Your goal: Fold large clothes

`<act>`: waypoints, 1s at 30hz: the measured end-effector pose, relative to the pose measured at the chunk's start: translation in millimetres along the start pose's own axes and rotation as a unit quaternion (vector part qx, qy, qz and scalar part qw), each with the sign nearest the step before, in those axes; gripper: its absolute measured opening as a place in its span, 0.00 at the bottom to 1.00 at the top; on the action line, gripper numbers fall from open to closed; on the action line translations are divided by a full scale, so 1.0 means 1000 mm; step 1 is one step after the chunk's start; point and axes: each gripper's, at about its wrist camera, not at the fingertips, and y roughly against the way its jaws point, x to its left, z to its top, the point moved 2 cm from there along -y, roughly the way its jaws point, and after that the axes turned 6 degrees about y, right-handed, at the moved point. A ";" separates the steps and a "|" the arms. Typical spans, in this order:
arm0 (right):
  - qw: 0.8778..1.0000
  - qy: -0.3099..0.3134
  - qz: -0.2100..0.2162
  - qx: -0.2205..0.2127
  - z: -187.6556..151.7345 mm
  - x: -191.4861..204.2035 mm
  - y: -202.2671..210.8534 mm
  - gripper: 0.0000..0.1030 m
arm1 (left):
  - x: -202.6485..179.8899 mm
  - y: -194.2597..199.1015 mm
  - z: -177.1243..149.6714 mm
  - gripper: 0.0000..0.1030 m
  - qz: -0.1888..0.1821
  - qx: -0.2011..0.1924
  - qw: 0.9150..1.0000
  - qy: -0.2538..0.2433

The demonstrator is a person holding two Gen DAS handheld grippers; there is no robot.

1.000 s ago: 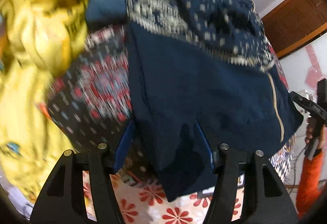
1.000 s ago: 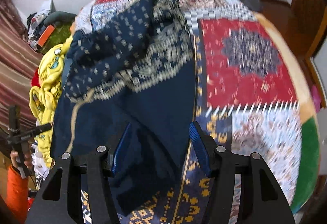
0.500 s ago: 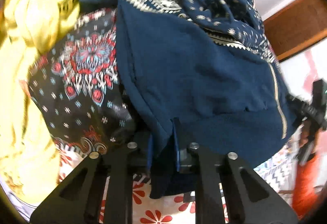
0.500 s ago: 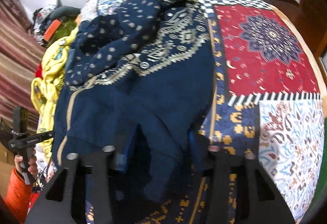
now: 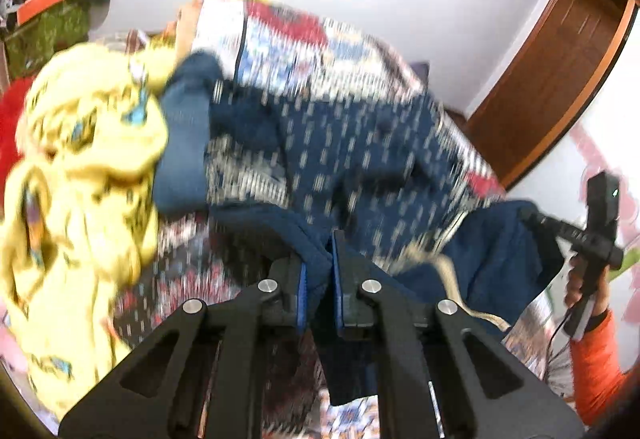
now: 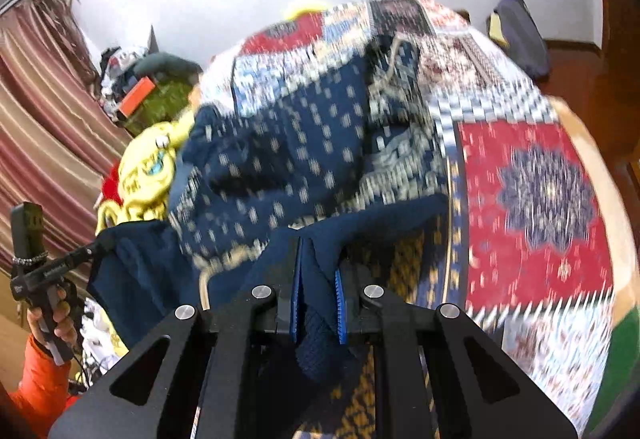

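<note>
A large navy garment (image 5: 340, 159) with a pale dotted and banded pattern lies bunched on the patchwork bedspread (image 5: 300, 35). My left gripper (image 5: 318, 259) has its jaws closing, blue pads pressing a fold of the plain navy hem. In the right wrist view the same garment (image 6: 300, 159) hangs lifted at its near edge, and my right gripper (image 6: 318, 263) is closing tight on another bunch of that hem. Each view shows the other gripper at the cloth's far corner, the right gripper (image 5: 532, 217) and the left gripper (image 6: 98, 247), held by a hand in an orange sleeve (image 5: 596, 367).
A crumpled yellow garment (image 5: 80, 167) lies left of the navy one, also the yellow garment (image 6: 148, 167). The bedspread (image 6: 540, 199) stretches bare to the right. A wooden door (image 5: 560, 79), striped curtain (image 6: 40, 119) and a dark bag (image 6: 516, 31) border the bed.
Both grippers went from open around the navy hem to shut on it. Both have risen and tilted up, lifting the near edge off the bed.
</note>
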 end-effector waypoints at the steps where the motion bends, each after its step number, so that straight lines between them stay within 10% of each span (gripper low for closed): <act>1: 1.000 0.002 -0.001 -0.008 0.008 0.000 0.001 0.11 | -0.002 0.002 0.010 0.09 0.000 -0.014 1.000 -0.003; 15: 0.997 -0.040 -0.030 -0.054 0.132 -0.048 -0.062 0.11 | 0.026 -0.065 0.147 0.09 0.068 -0.114 0.990 0.046; 30: 0.996 -0.072 -0.041 0.028 0.132 -0.103 -0.135 0.12 | 0.094 -0.228 0.121 0.15 0.184 0.016 0.982 0.045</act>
